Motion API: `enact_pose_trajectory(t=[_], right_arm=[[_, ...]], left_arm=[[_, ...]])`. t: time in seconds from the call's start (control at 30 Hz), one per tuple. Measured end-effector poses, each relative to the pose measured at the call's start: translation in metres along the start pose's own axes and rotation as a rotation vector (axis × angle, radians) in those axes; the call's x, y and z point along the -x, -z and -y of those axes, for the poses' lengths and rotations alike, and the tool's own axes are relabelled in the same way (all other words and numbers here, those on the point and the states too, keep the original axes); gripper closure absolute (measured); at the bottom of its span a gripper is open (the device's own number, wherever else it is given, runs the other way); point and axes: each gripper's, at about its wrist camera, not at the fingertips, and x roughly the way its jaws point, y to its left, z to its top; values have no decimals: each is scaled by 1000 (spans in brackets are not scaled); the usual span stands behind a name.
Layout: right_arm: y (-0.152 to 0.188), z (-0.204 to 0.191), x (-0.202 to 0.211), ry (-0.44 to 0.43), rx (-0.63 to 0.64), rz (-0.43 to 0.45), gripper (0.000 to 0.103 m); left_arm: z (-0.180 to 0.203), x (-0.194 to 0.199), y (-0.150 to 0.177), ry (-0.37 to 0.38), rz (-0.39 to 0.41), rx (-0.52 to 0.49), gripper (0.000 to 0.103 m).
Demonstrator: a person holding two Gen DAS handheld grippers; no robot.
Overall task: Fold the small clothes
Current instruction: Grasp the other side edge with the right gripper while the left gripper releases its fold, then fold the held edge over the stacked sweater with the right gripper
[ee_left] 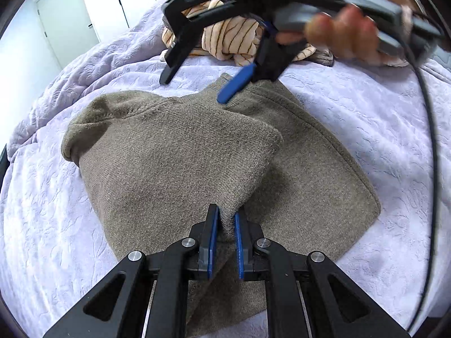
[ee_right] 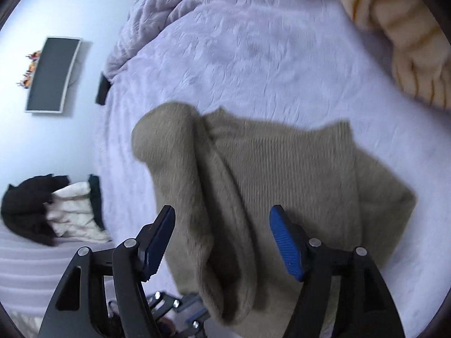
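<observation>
A grey-brown knit sweater [ee_left: 174,152] lies partly folded on a lilac bedspread [ee_left: 380,118]. My left gripper [ee_left: 225,219] is shut on a raised fold of the sweater near its lower edge. My right gripper [ee_left: 194,90] is open and hovers just above the sweater's far edge, held by a hand [ee_left: 344,28]. In the right wrist view the right gripper [ee_right: 222,214] is open above the sweater [ee_right: 282,169], touching nothing. The left gripper's metal parts show at the bottom of that view [ee_right: 183,307].
A crumpled cream garment with brown stripes [ee_left: 231,39] lies beyond the sweater on the bed, also showing in the right wrist view [ee_right: 408,56]. A black and white pile of clothes [ee_right: 50,211] sits at the bed's far side. A cable [ee_left: 431,140] hangs from the right gripper.
</observation>
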Motion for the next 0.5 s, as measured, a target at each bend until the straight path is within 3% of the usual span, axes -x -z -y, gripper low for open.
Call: enact_pose_trajectory(t=[0.17, 0.33, 0.5], right_arm=[[16, -9, -25, -76, 56, -82, 29], [26, -1, -32, -89, 73, -94, 29], [56, 19, -30, -105, 41, -100, 29]], left_arm=[[-17, 26, -8, 54, 22, 68, 91], [-76, 58, -28, 58, 60, 239, 91], [-164, 1, -52, 57, -58, 449, 91]])
